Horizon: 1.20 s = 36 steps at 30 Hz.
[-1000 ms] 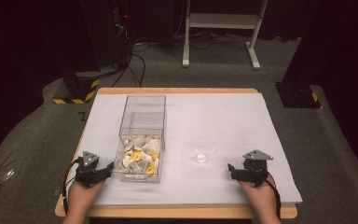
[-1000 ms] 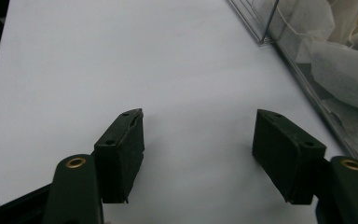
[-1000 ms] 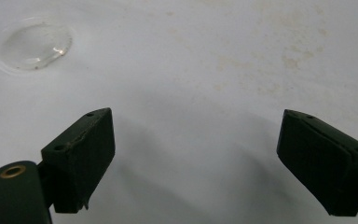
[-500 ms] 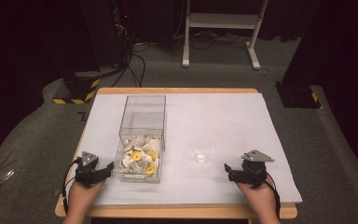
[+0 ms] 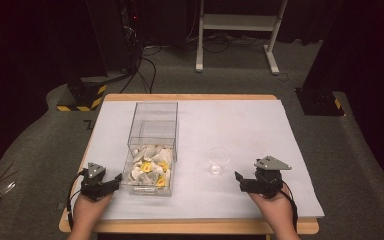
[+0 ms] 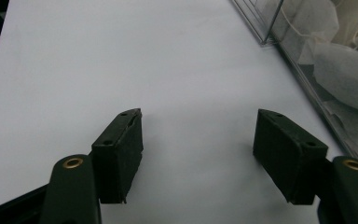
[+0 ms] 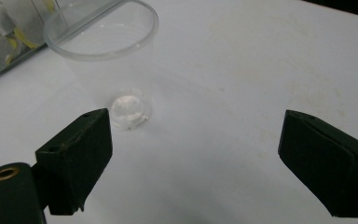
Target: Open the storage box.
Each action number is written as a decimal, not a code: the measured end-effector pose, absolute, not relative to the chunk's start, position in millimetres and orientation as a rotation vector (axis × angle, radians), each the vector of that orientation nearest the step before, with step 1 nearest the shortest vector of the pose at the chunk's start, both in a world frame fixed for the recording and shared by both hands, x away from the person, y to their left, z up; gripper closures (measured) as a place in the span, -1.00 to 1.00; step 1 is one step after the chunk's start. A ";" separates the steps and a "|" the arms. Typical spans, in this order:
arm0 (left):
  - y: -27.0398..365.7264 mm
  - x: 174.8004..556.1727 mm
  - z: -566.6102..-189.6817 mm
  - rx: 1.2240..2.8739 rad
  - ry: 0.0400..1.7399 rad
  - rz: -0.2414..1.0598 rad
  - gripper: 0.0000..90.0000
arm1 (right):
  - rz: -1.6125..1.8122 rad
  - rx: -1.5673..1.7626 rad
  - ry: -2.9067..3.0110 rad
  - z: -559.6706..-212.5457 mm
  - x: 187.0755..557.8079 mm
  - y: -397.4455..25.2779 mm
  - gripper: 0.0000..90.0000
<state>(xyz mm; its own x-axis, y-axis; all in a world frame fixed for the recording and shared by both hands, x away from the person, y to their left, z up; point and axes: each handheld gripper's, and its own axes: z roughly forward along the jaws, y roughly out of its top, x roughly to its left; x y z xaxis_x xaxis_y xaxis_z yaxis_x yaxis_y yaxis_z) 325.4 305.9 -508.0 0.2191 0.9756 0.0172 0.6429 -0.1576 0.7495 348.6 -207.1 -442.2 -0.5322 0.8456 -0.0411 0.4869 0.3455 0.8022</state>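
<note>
While both grippers waited at the near edge, this is how things lay, left to right.

Left gripper [image 5: 111,182]: jaws spread wide with nothing between them, resting low just beside the box's near left corner.

Clear box [image 5: 152,150]: stiff see-through walls, open top, standing left of the table's middle.

Tea bags [image 5: 150,169]: heaped in the box's near end; light, soft and crumpling, I judged, best pinched by a paper corner or tag.

Plastic cup [image 5: 218,160]: upright and empty, right of the box; thin-walled, likely to buckle or tip, so grip gently at mid-wall.

Right gripper [image 5: 240,181]: jaws apart, empty, near the cup.

Table [image 5: 260,125]: smooth white sheet over wood.

Room: dark, cables and a white stand behind.
</note>
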 end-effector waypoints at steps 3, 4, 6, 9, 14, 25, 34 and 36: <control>306.0 325.4 -508.1 1.878 1.492 0.693 -0.26 | 1.080 1.151 2.150 -433.8 348.1 -201.9 -0.78; 306.0 325.4 -508.1 1.879 1.492 0.693 -0.26 | 1.087 1.147 2.150 -431.0 347.8 -200.0 -0.78; 306.0 325.4 -508.1 1.878 1.492 0.693 -0.26 | 1.096 1.127 2.150 -426.1 348.1 -196.1 -0.78; 305.9 325.4 -508.1 1.877 1.494 0.690 -0.26 | 1.108 1.121 2.153 -419.7 348.2 -189.5 -0.78; 306.3 325.5 -508.0 1.878 1.492 0.683 -0.27 | 1.129 1.104 2.155 -412.7 347.8 -181.1 -0.77; 306.3 325.5 -507.9 1.886 1.485 0.691 -0.28 | 1.172 1.048 2.174 -398.8 350.9 -147.1 -0.75; 306.0 325.0 -508.0 1.887 1.484 0.698 -0.28 | 1.210 0.995 2.204 -395.6 350.7 -123.2 -0.74; 306.0 324.9 -508.0 1.888 1.484 0.698 -0.28 | 1.210 0.987 2.205 -396.2 350.7 -118.0 -0.73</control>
<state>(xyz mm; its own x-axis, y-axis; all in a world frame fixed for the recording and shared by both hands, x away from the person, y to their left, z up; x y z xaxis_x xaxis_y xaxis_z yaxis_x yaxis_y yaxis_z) 324.9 306.0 -508.0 0.2250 0.9740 0.0247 0.6402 -0.1669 0.7499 350.7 -118.0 -396.2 -0.6508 0.7584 -0.0360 0.3772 0.3642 0.8515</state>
